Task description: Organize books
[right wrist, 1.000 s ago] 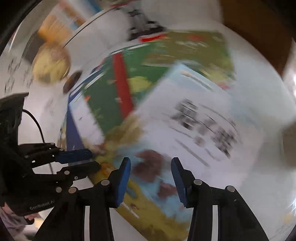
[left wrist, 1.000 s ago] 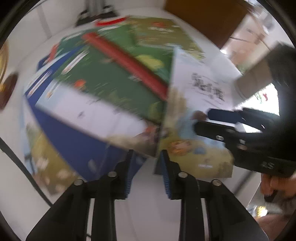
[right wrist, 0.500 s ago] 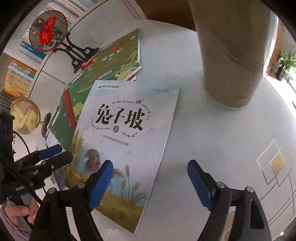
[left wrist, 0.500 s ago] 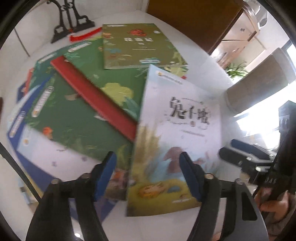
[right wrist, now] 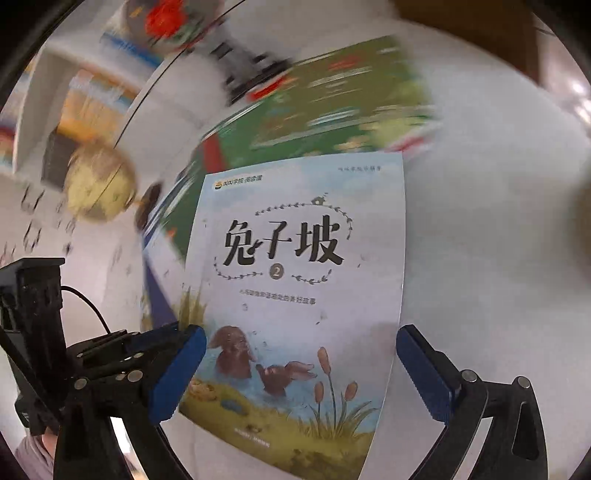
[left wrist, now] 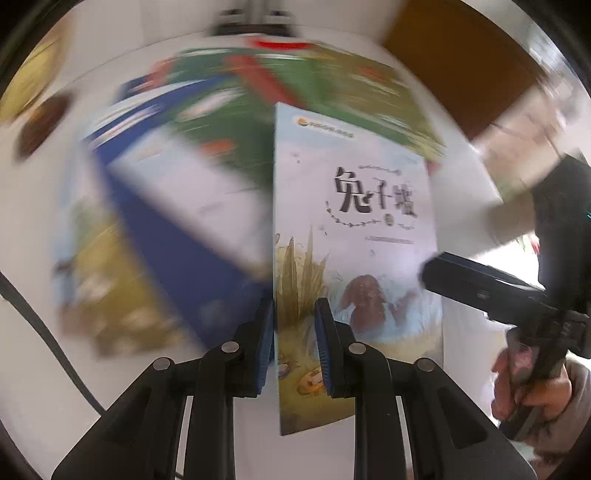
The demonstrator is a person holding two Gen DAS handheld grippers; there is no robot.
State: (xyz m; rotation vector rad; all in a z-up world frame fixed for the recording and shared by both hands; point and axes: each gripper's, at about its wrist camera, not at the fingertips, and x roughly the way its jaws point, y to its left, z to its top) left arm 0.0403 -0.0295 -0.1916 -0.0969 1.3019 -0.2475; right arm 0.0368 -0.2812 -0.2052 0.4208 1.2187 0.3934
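A pale blue picture book (left wrist: 354, 221) (right wrist: 303, 258), with black title characters and brown rabbits on its cover, stays sharp in both views while everything around it smears. My left gripper (left wrist: 293, 332) is closing, its blue pads pinching the book's left edge near the bottom corner. In the right wrist view the left gripper (right wrist: 173, 334) sits at that same edge. My right gripper (right wrist: 299, 354) is opening wide, one finger on each side of the book's lower part, and neither pad presses on it. One of its fingers (left wrist: 461, 280) reaches in at the book's right edge.
Several green and blue books (left wrist: 207, 122) lie fanned out on the white table (right wrist: 480, 258) behind the held book. A globe (right wrist: 99, 188) and a red fan ornament on a black stand (right wrist: 166, 22) stand at the back left. A hand (left wrist: 528, 384) holds the right gripper.
The left jaws have narrowed from wide apart over the cover to a pinch on the book's left edge. The right jaws have spread wider. Both views have swung, and the beige vase has left the right view.
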